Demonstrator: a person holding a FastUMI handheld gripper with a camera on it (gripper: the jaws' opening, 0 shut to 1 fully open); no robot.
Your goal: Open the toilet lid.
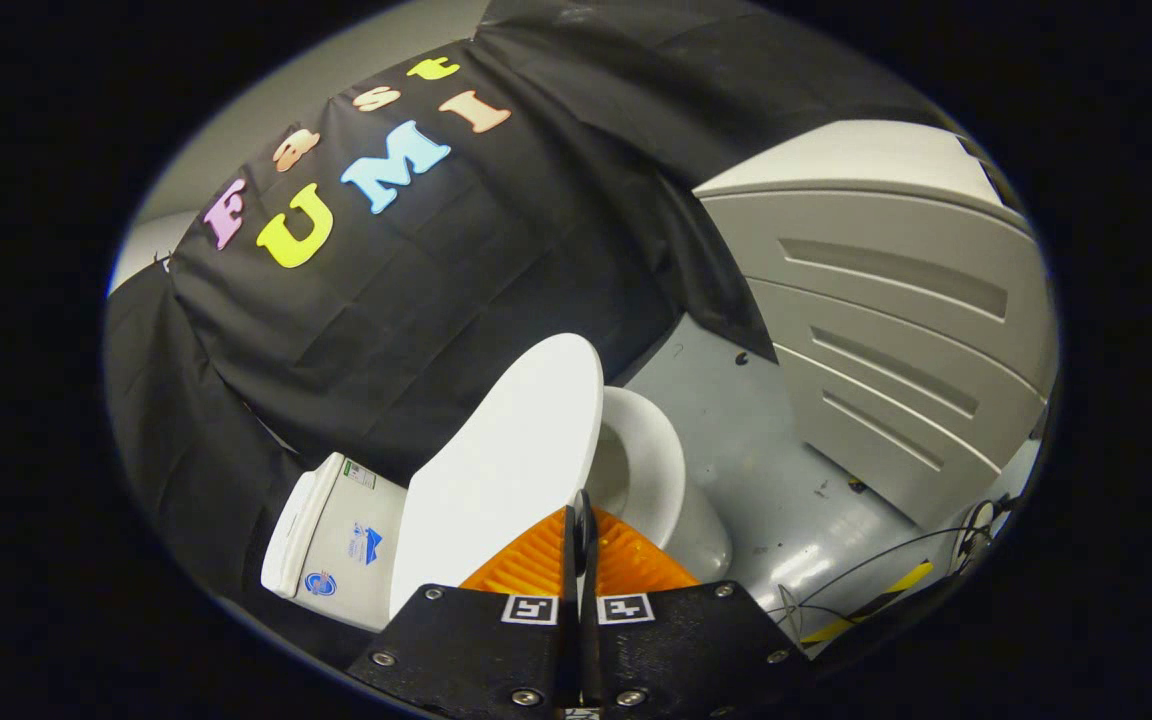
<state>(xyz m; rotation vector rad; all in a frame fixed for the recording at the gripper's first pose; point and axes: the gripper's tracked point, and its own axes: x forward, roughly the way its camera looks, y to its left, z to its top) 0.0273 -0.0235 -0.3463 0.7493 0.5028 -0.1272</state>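
The white toilet lid [506,460] stands lifted at a steep tilt, between the cistern and the bowl. Its thin rim runs down into the slit between my two orange fingers [531,565]. My gripper [582,520] is shut on that rim, one finger on each face of the lid. To the right of the lid the white seat and bowl [648,470] lie uncovered. The white cistern [336,545] with stickers on it stands behind the lid, on its left side.
A grey ribbed panel [886,330] stands beyond the bowl to the right, on the grey floor [766,440]. Thin cables [921,555] and a strip of yellow-black tape [876,600] lie on the floor near the panel. Black cloth hangs behind the cistern.
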